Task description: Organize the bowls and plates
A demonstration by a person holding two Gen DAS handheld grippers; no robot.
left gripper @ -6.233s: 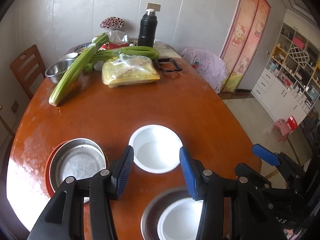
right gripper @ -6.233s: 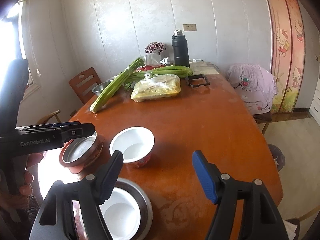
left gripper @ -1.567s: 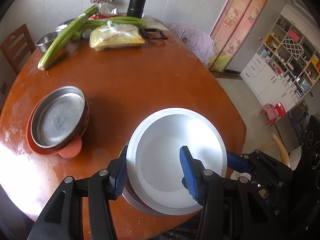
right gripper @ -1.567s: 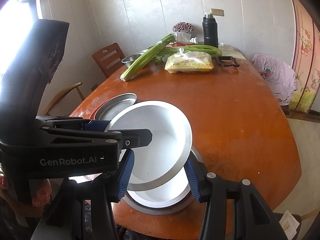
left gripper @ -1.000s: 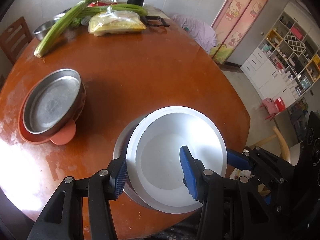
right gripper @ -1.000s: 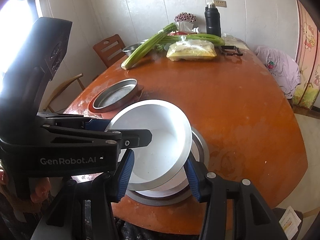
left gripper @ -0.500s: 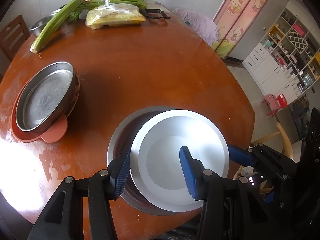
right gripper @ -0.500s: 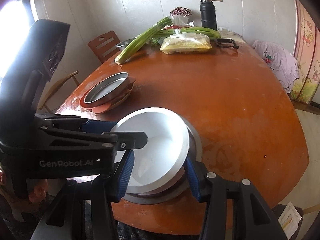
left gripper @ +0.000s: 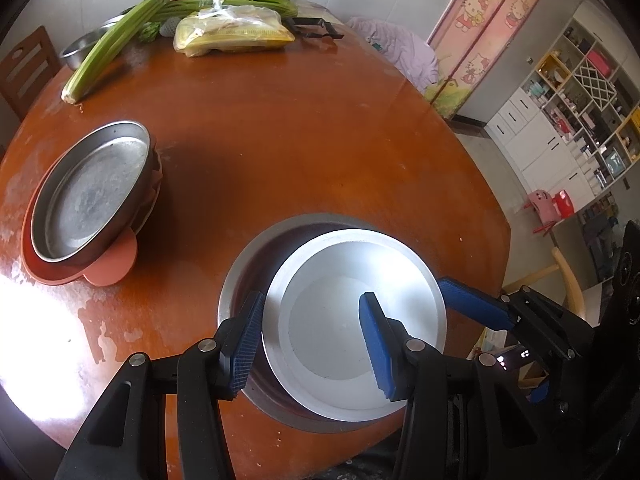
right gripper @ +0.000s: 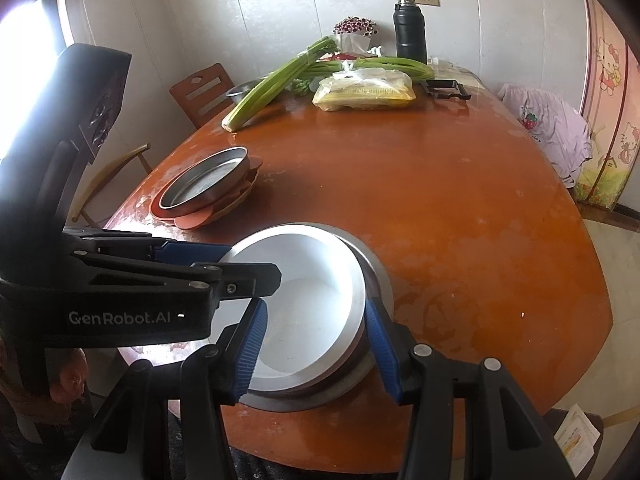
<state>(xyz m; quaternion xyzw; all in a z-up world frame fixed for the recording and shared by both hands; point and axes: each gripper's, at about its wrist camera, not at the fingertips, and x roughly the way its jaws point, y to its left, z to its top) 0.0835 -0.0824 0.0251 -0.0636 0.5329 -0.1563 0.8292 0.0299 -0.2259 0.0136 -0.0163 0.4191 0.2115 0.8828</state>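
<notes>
A white bowl [left gripper: 336, 312] sits low inside a steel basin [left gripper: 248, 256] at the table's near edge, tilted to one side. My left gripper [left gripper: 312, 336] is shut on its left rim, one finger outside and one inside. My right gripper [right gripper: 316, 340] straddles the same white bowl [right gripper: 304, 300] with the steel basin [right gripper: 376, 276] under it; I cannot tell whether its pads press it. A steel plate [left gripper: 88, 192] rests on an orange plate [left gripper: 108, 268] at the left, also in the right wrist view [right gripper: 204, 184].
The round brown table [left gripper: 320, 120] carries celery [left gripper: 120, 40], a yellow bag [left gripper: 232, 32], a black flask [right gripper: 410, 28], a steel bowl [left gripper: 80, 48] and a black clip [left gripper: 316, 28] at the far side. Wooden chairs [right gripper: 200, 92] stand at the left.
The white bowl held in my left gripper has come down from above the basin and now sits lower inside it. The right gripper has stayed around it.
</notes>
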